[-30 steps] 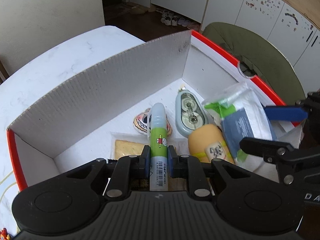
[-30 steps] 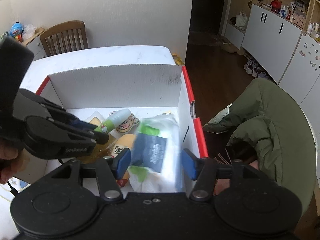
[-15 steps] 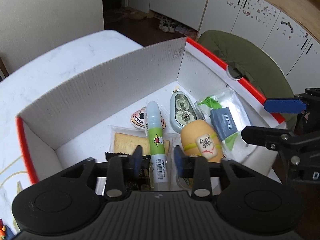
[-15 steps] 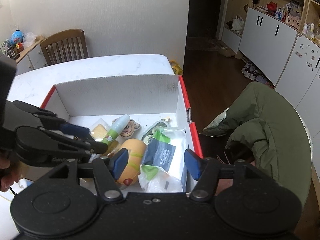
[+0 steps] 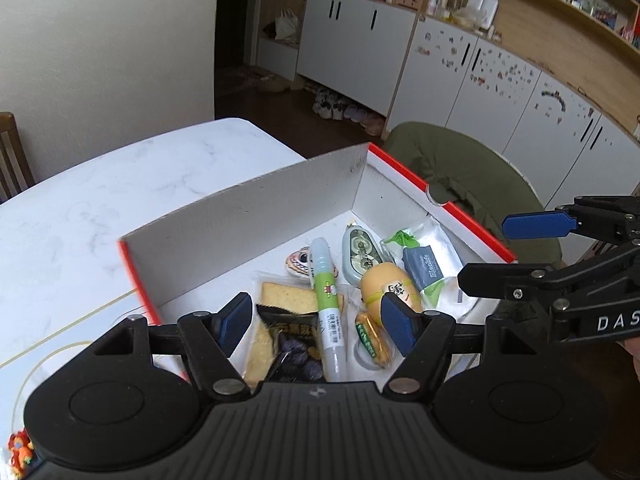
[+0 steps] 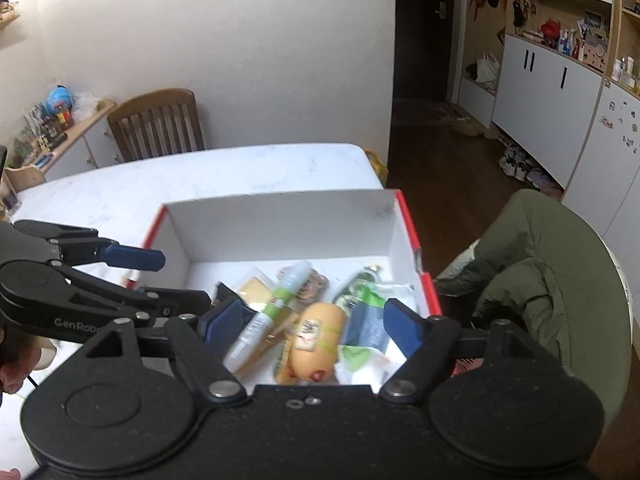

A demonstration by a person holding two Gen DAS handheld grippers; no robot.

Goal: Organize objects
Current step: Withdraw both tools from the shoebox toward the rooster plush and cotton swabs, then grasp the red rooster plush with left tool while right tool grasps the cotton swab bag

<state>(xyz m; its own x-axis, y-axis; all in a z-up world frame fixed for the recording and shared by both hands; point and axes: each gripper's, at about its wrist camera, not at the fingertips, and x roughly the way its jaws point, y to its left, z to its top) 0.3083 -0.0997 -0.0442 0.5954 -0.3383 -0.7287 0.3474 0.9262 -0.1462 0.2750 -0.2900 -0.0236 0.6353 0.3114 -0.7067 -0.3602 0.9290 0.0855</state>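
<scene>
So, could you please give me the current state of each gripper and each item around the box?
Left gripper: open, holding nothing, above the box.
Right gripper: open, holding nothing.
Cardboard box: open-topped, on the table.
Glue stick: capped, lying flat across the snack packets.
Correction tape: lying flat.
Wet wipes pack: lying by the right wall.
Yellow sausage: lying, wrapped.

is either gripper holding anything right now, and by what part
Nothing is held. The left gripper and the right gripper are both open above the box; the glue stick lies loose inside it.
</scene>
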